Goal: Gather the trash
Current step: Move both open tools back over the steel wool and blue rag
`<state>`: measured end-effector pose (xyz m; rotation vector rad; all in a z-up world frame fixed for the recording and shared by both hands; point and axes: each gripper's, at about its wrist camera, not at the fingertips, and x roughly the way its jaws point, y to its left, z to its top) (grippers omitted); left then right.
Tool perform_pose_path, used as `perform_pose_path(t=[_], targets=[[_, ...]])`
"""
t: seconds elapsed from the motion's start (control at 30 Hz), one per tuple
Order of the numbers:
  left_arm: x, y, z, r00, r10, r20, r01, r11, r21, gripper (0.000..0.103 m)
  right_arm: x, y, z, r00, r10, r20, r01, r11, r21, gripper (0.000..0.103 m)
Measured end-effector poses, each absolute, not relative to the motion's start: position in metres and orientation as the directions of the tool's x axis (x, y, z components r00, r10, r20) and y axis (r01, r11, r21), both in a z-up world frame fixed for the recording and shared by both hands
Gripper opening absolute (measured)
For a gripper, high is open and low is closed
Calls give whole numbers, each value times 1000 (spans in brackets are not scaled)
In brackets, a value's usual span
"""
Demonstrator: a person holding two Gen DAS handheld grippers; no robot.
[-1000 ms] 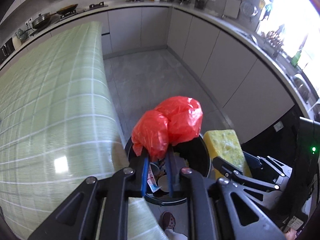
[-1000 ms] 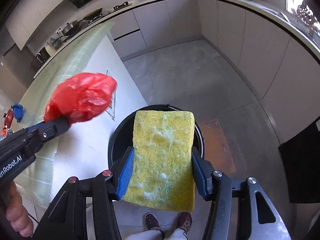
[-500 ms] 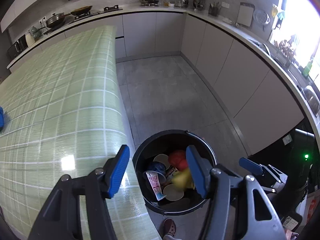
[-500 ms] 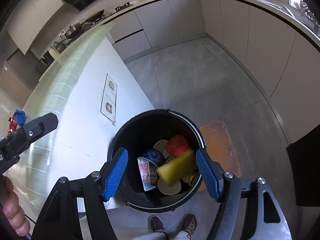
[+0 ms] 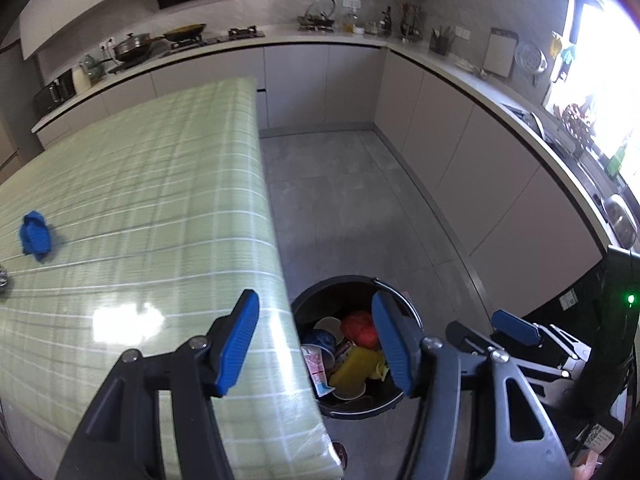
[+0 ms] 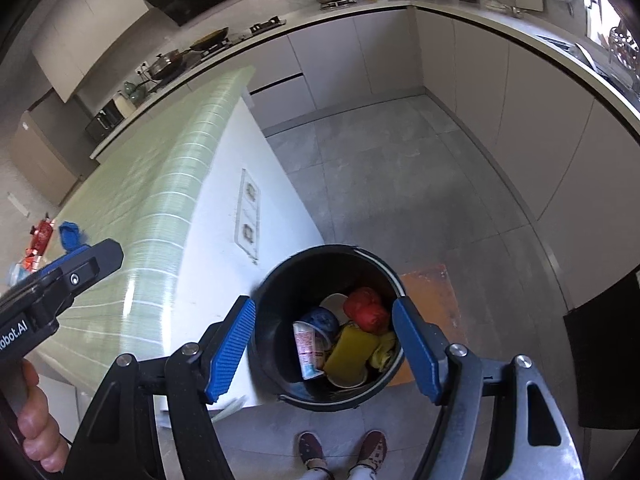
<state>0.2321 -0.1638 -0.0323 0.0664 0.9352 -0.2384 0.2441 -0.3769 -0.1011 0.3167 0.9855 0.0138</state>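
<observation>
Two handheld grippers hover above a black round trash bin [image 6: 288, 280] that stands on a grey tiled kitchen floor, just beside the end of a counter covered in a green checked cloth [image 5: 132, 208]. The left gripper [image 5: 316, 344] has its blue-padded jaws spread wide and holds nothing; one jaw is over the cloth's edge, the other over the bin's mouth. The right gripper [image 6: 322, 354] is also spread wide and empty, its jaws framing the bin from above. Inside the bin lie a crumpled red plastic bag [image 6: 366, 310], a yellow sponge [image 6: 350, 350] touching it, a blue bowl-shaped container [image 6: 320, 320], a white printed packet [image 6: 306, 348] and pale round lids. On the cloth, well away from the bin, sits a small blue crumpled item [image 5: 36, 236]. The person's shoes [image 6: 342, 450] show on the floor below the bin.
</observation>
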Motion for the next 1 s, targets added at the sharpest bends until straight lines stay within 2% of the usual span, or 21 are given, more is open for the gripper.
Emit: perform_pose_path(t=[0.37, 0.67, 1.0], targets=[[209, -78, -13, 614, -94, -783, 86, 995, -51, 61, 247, -300, -64, 588, 258, -767, -25, 953, 301, 75], [192, 46, -16, 634, -52, -771, -3, 998, -70, 63, 243, -178, -42, 622, 275, -734, -97, 956, 276, 77], [191, 181, -39, 603, 35, -797, -130, 990, -54, 63, 253, -37, -53, 602, 308, -737, -161, 950, 266, 77]])
